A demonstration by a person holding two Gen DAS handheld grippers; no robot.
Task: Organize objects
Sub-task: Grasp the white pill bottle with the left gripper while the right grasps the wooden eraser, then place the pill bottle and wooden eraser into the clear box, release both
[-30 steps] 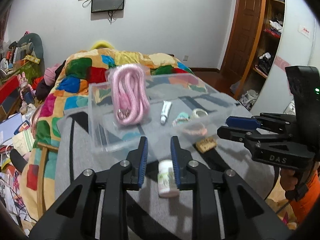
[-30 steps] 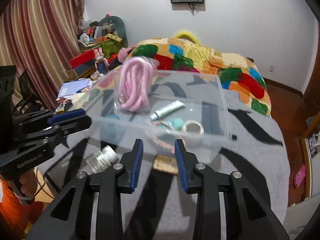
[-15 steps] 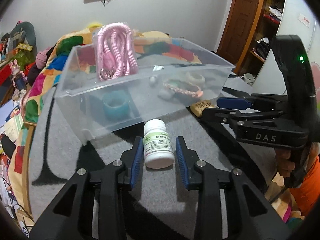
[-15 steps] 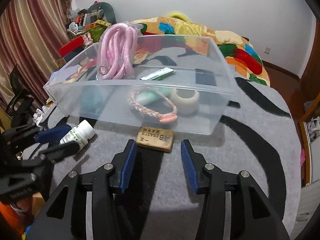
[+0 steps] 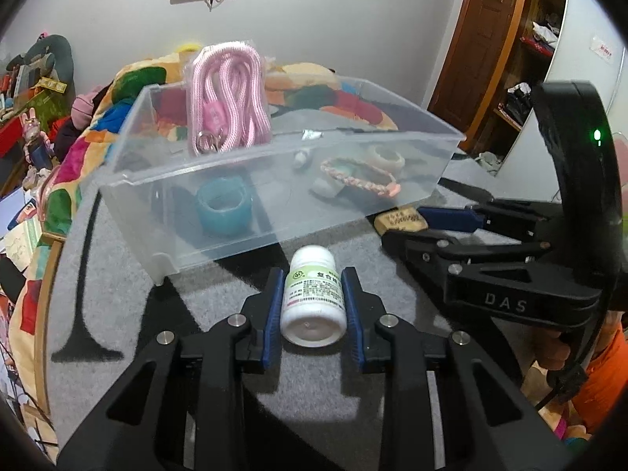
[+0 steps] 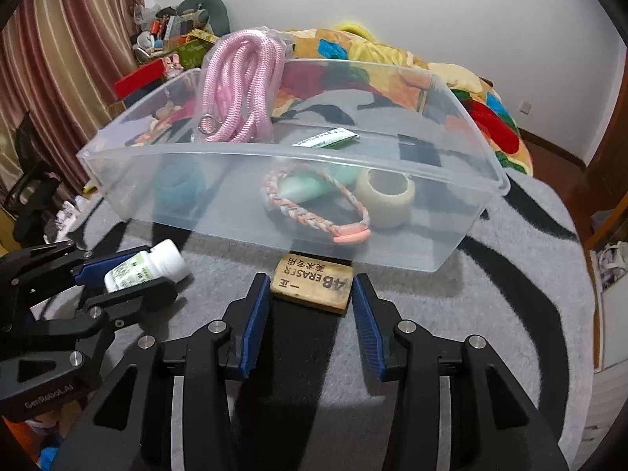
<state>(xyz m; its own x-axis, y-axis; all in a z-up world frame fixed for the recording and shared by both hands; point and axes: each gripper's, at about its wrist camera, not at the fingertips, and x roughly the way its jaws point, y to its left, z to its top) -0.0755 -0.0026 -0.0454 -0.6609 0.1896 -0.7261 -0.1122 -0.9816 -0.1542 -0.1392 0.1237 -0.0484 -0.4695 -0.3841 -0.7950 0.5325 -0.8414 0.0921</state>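
Note:
A white pill bottle point(image 5: 313, 295) lies on the grey cloth, between the open jaws of my left gripper point(image 5: 313, 278); it also shows in the right wrist view point(image 6: 146, 266). A tan eraser point(image 6: 312, 282) lies in front of the clear plastic bin point(image 6: 463, 231). My right gripper point(image 6: 310, 284) is open with its jaws on either side of the eraser. The bin point(image 5: 274, 219) holds a pink rope point(image 6: 239, 90), a braided bracelet point(image 6: 314, 212), a tape roll point(image 6: 386, 196), a teal ring point(image 5: 223, 210) and a small tube point(image 6: 325, 138).
The grey black-striped cloth point(image 6: 490, 314) covers a round table. A bed with a colourful patchwork quilt point(image 6: 392, 59) lies behind the bin. Clutter point(image 5: 31, 125) stands at the left, a wooden door point(image 5: 490, 39) and shelves at the right.
Both grippers have come down and forward to the table. The left jaws now flank the pill bottle and the right jaws now flank the eraser. The bin looks closer.

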